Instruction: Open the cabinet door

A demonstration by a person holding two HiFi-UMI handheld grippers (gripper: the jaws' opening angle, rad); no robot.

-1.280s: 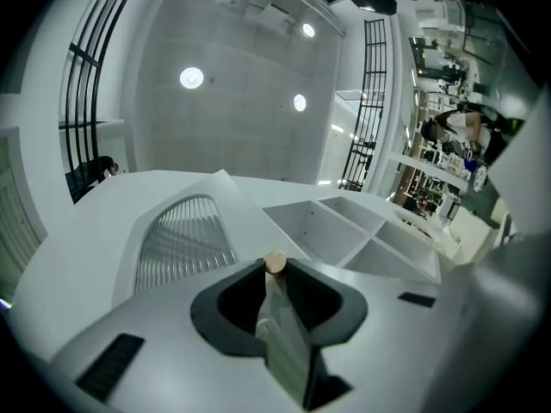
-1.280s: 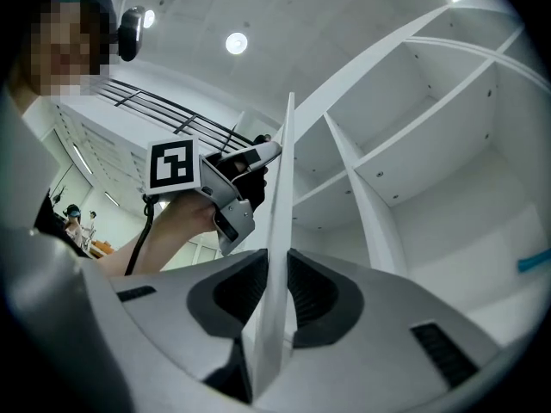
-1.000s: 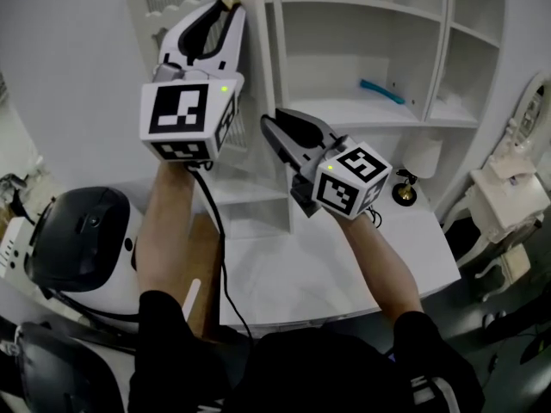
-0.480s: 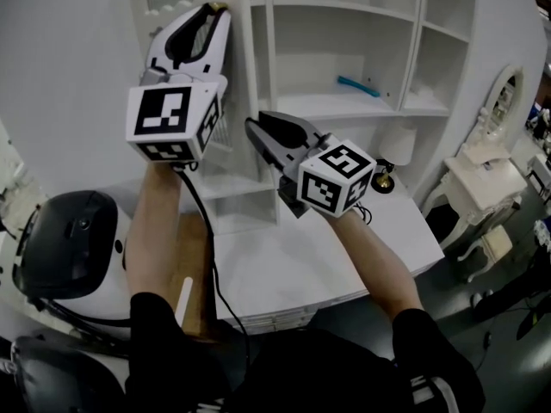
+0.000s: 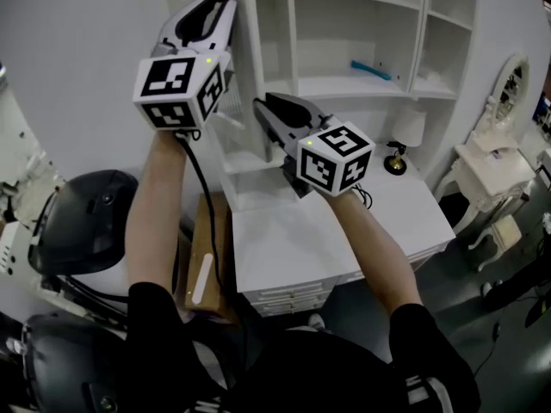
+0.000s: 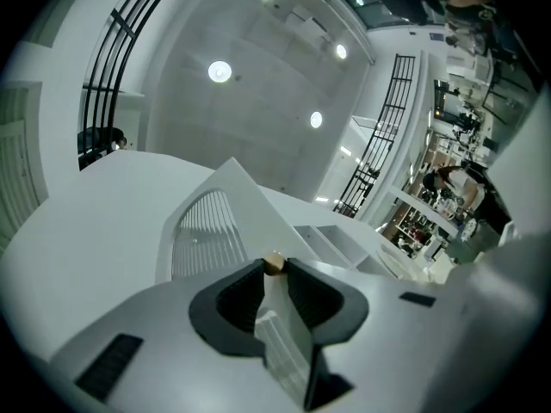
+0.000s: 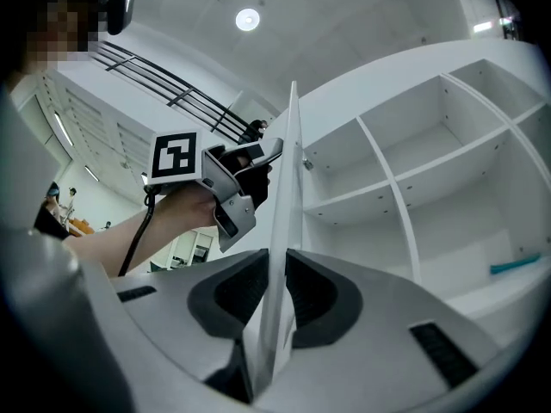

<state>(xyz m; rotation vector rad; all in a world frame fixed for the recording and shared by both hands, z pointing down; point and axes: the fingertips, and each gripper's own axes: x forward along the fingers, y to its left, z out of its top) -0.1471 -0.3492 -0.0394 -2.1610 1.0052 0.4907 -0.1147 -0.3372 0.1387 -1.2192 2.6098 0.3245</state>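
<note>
Cabinet door stands swung out from the shelf unit, its edge twd the person; task looks mostly done, maybe a bit more swing left. L gripper is clenched on the small gold knob by the door's edge, prob. because that's the natural pull point; R gripper is clamped on the door's thin free edge lower down, pads on both faces, likely to steady the panel & share the pull so it doesn't twist on its hinges. To open wider, both should follow the hinge arc together, else the edge could slip from the R pads.
</note>
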